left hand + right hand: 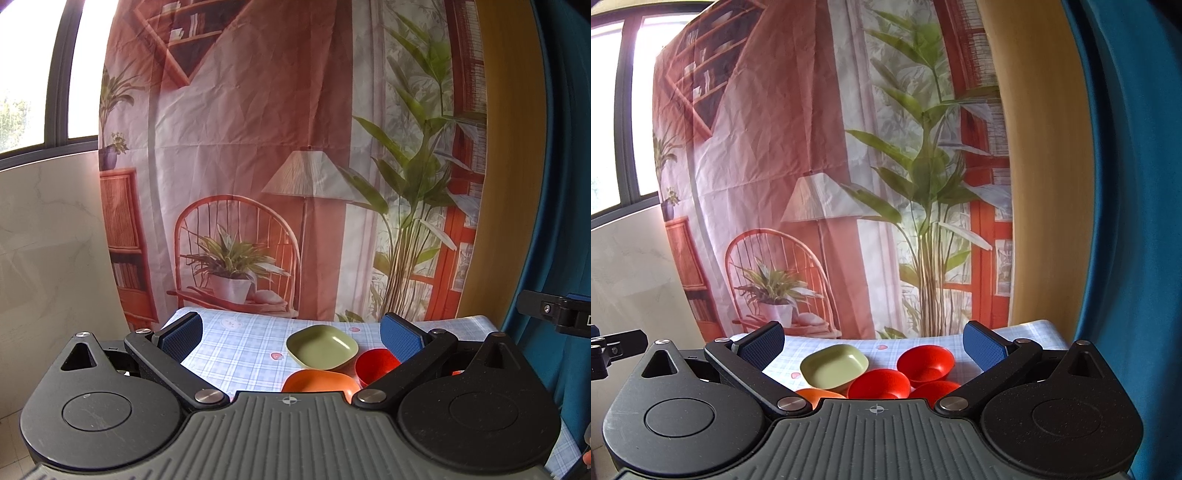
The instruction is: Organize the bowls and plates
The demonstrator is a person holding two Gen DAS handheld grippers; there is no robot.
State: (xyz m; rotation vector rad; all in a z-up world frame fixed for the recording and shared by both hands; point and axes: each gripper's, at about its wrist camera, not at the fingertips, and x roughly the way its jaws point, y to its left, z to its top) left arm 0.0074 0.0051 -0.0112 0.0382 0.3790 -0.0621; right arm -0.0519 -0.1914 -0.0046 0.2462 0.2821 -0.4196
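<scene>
A green square plate [322, 347] lies on the checked tablecloth [236, 347], with an orange plate [320, 381] in front of it and a red bowl [375, 365] to its right. In the right wrist view the green plate [834, 365] sits left of three red bowls: one far [926, 362], one in the middle [880, 383], one near right [934, 390]. The orange plate [816, 395] peeks out at the bottom. My left gripper [291, 338] is open and empty above the table. My right gripper [873, 343] is open and empty above the bowls.
A printed backdrop [280, 155] hangs behind the table. A wooden panel [509, 147] and blue curtain [1137, 221] stand at the right. The right gripper's body [557, 314] shows at the left view's right edge; the left gripper's body [613, 349] shows at the right view's left edge.
</scene>
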